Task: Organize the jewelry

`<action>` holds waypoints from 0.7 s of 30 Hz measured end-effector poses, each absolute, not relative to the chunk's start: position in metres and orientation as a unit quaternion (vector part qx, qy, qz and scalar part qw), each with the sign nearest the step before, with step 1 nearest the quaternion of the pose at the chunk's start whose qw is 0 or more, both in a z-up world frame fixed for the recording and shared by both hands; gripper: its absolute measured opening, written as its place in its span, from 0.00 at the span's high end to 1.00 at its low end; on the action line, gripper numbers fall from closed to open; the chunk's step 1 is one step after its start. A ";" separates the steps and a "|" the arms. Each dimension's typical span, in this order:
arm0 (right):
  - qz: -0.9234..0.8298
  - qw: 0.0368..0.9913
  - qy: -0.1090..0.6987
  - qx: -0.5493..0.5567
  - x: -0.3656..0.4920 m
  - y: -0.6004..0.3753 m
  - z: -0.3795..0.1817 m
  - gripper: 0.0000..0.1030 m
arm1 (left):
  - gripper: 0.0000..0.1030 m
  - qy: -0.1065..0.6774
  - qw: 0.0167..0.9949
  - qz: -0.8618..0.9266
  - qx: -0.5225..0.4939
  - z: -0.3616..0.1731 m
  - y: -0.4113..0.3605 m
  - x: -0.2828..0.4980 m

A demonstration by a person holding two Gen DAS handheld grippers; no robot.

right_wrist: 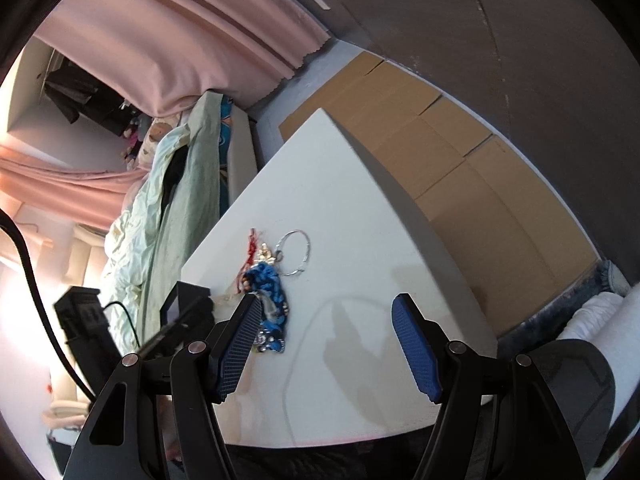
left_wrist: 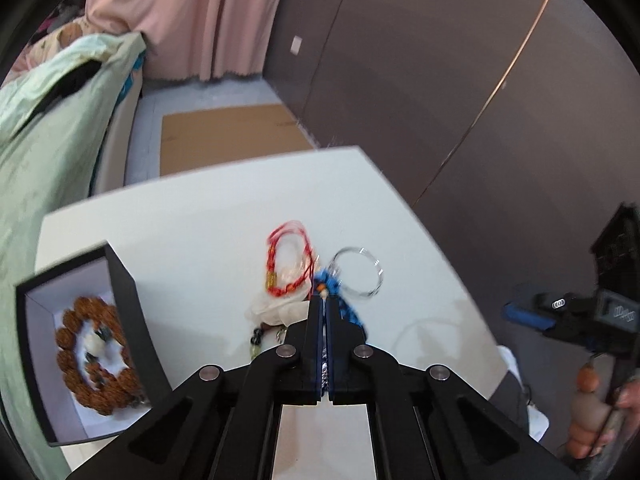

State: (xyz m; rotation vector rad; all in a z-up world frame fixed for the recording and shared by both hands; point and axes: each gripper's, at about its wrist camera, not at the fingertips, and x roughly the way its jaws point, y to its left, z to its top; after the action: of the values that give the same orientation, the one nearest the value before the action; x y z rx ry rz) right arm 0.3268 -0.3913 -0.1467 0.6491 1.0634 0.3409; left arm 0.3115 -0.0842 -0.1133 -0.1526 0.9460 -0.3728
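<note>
One brown bead bracelet (left_wrist: pixel 94 354) coiled inside black box (left_wrist: pixel 124 280).

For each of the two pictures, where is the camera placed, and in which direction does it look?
Left wrist: sits on the left gripper, looks down its shut jaws at the jewelry pile and black box; the right gripper and the person's hand show at right.
Right wrist: sits on the right gripper, jaws open and empty, facing the white table from its near edge.
Shared: table, blue bracelet, clear bangle, red cord.
</note>
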 end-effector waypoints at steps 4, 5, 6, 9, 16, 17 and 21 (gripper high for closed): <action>0.171 0.795 0.497 0.302 0.330 -0.378 -0.146 0.33 | 1.00 0.432 0.879 -0.187 -0.080 -0.092 -0.082 0.308; 0.174 0.794 0.498 0.302 0.331 -0.376 -0.147 0.33 | 1.00 0.428 0.881 -0.188 -0.081 -0.088 -0.080 0.308; 0.178 0.793 0.499 0.301 0.332 -0.372 -0.147 0.33 | 1.00 0.423 0.882 -0.189 -0.083 -0.082 -0.078 0.306; 0.188 0.790 0.502 0.299 0.337 -0.363 -0.147 0.33 | 1.00 0.408 0.888 -0.191 -0.087 -0.066 -0.073 0.299; 0.208 0.779 0.517 0.287 0.347 -0.334 -0.154 0.32 | 1.00 0.385 0.901 -0.181 -0.089 -0.040 -0.055 0.291; 0.211 0.779 0.520 0.280 0.349 -0.328 -0.155 0.32 | 1.00 0.383 0.902 -0.178 -0.090 -0.038 -0.051 0.290; 0.227 0.780 0.524 0.257 0.355 -0.305 -0.154 0.33 | 1.00 0.378 0.906 -0.165 -0.094 -0.033 -0.036 0.288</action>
State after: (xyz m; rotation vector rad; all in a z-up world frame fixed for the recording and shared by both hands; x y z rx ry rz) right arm 0.3552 -0.3050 -0.1538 0.5563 1.1319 0.4900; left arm 0.2883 -0.0361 -0.0326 -0.1939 0.7798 -0.3400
